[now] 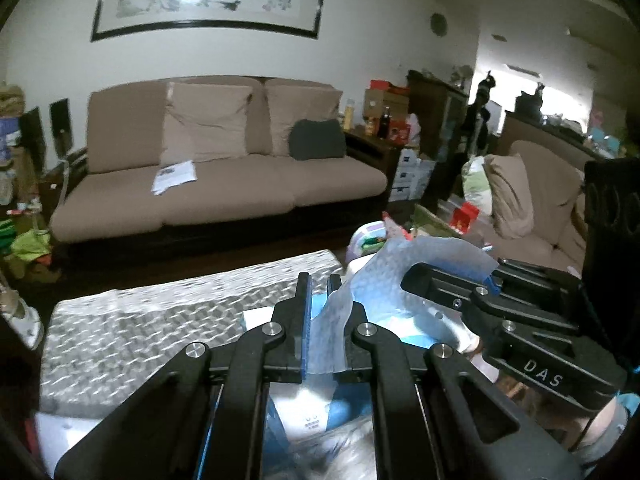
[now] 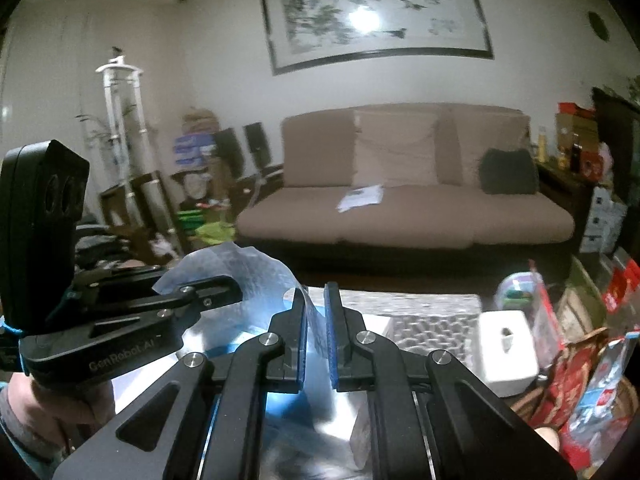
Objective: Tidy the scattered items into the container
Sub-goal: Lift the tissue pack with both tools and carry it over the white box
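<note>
A thin, translucent pale-blue plastic bag (image 1: pixel 420 256) hangs stretched between my two grippers, above a table with a grey patterned cloth (image 1: pixel 160 320). My left gripper (image 1: pixel 319 280) is shut on one edge of it, and the film runs down between the blue pads. My right gripper (image 2: pixel 315 290) is shut on the other edge of the plastic bag (image 2: pixel 248 272). Each gripper shows in the other's view: the right gripper (image 1: pixel 412 280) to the right, the left gripper (image 2: pixel 236 288) to the left. A blue and white packet (image 1: pixel 316 416) lies blurred below the left gripper.
A white tissue box (image 2: pixel 506 344) stands on the table to the right, beside red and blue snack packets (image 2: pixel 592 380). Beyond the table is a beige sofa (image 1: pixel 224 184) with cushions. Clutter lines both sides of the room.
</note>
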The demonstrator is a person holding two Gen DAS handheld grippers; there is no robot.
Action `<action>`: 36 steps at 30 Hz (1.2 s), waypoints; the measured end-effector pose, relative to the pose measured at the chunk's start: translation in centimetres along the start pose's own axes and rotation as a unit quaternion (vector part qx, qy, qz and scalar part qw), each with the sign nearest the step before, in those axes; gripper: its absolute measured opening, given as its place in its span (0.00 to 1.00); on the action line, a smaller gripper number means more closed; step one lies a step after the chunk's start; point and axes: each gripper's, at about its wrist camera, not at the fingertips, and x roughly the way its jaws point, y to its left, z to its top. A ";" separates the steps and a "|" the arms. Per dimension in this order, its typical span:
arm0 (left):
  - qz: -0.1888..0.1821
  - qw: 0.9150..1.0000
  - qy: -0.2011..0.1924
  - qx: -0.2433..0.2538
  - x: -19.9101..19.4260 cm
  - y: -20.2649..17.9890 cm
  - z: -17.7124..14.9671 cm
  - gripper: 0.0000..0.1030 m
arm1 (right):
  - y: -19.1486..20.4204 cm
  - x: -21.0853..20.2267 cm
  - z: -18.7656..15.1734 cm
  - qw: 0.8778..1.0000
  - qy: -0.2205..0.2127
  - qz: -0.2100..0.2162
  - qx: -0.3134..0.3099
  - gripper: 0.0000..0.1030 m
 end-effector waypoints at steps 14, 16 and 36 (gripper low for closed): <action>0.096 0.995 0.017 -0.036 -16.4 9.6 -9.5 0.06 | 18.6 1.1 -4.5 0.992 0.039 0.121 -0.007 0.06; 0.105 0.993 0.019 -0.048 -18.2 11.3 -11.4 0.06 | 20.9 1.7 -5.4 0.990 0.048 0.131 -0.008 0.06; 0.122 0.983 0.076 -0.112 -17.6 20.9 -24.2 0.06 | 27.5 10.9 -16.2 0.978 0.142 0.152 0.001 0.07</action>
